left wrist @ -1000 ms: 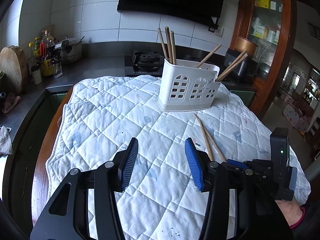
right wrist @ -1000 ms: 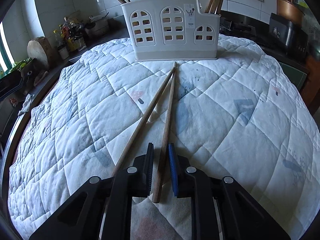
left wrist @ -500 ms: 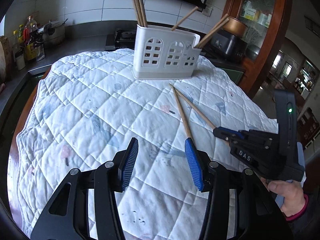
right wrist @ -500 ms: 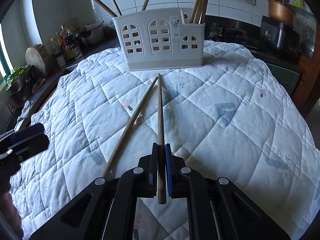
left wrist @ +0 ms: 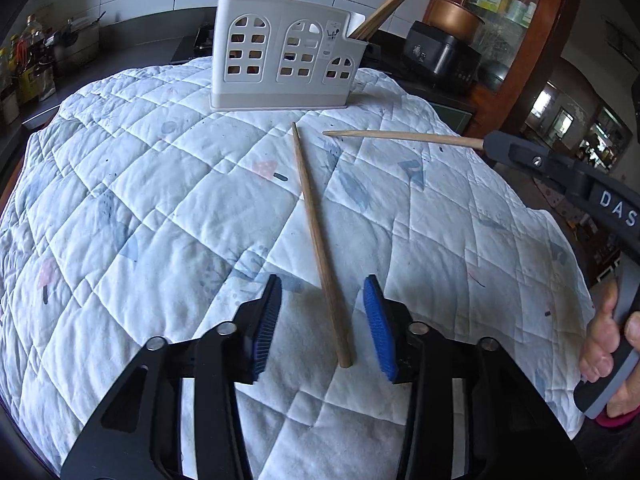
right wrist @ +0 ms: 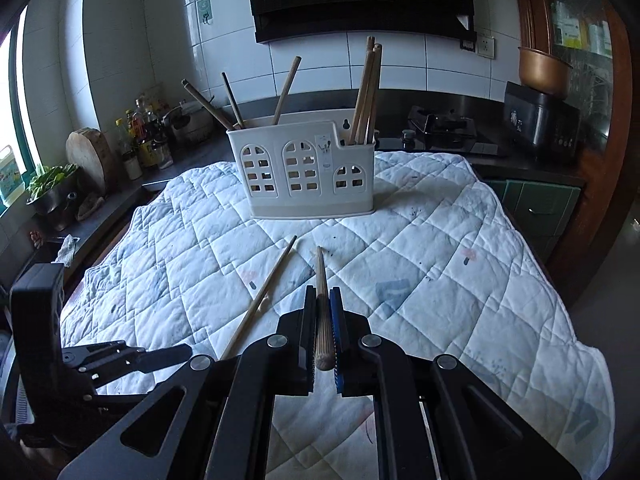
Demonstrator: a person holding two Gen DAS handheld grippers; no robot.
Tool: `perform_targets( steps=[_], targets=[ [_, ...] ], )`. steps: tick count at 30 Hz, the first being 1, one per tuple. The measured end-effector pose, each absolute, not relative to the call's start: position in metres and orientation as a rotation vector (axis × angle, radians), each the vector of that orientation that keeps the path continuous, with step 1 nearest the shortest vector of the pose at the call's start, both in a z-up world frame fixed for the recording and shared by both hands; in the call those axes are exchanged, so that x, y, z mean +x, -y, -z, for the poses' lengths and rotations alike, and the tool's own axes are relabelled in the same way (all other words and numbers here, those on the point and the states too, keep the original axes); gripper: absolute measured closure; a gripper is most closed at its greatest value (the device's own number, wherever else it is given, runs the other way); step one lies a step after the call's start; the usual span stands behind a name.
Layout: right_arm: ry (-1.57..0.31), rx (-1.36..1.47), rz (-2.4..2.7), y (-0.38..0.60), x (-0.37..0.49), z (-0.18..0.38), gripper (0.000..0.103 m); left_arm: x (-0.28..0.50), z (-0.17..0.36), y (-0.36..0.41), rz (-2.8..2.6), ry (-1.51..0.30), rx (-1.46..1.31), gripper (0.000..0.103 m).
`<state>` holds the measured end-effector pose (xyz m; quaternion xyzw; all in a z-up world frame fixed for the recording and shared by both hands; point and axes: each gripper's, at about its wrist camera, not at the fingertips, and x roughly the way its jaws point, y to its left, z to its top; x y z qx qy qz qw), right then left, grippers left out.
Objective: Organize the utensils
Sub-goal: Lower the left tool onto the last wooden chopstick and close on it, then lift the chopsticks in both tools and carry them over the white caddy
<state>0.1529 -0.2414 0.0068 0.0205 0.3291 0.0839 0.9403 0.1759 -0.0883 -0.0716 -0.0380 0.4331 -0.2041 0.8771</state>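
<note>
Right gripper [right wrist: 323, 334] is clenched on a wooden chopstick [right wrist: 322, 304], lifted clear of the quilted cloth [right wrist: 460, 288] with its tip aimed toward the white utensil caddy [right wrist: 308, 176] at twelve o'clock. Left gripper [left wrist: 322, 324] straddles the second chopstick [left wrist: 316, 232], which lies flat on the cloth; its jaws have just been closing but the blue pads [left wrist: 376, 330] stand apart from the wood on both sides, so nothing is grasped yet.

The step in hand appears to be a two-handed pickup, one stick already gathered, the other about to be. The next move likely calls for the left jaws to finish closing squarely on the thick end, then for each stick to be tipped upright and dropped into a caddy compartment without snagging those already standing there.

The left wrist view shows the gap between pads and stick, and the carried chopstick crossing in from three o'clock with a hand [left wrist: 608, 340] on the other handle. The right wrist view shows the caddy's whole load: a bunch of chopsticks [right wrist: 366, 92] in the low right compartment and several leaning left, plus the left gripper's finger at eight o'clock.
</note>
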Motion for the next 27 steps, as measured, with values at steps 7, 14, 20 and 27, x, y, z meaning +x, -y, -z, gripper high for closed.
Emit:
perform_targets(
  steps=[7,14,20,27],
  targets=[
    [-0.655,0.042,-0.179,0.244,0.149,-0.012,0.096,0.19,0.082,0.101,0.396,-0.931,-0.087,0.082],
    [-0.648,0.041,-0.177,0.247,0.149,-0.015,0.096,0.195,0.085,0.106,0.335,-0.939,-0.055,0.097],
    [-0.634,0.034,-0.178,0.248,0.147,-0.02,0.096,0.19,0.064,0.098,0.349,-0.888,-0.054,0.097],
    [-0.608,0.014,-0.185,0.244,0.149,-0.033,0.096,0.191,0.029,0.084,0.367,-0.777,-0.053,0.097]
  ],
)
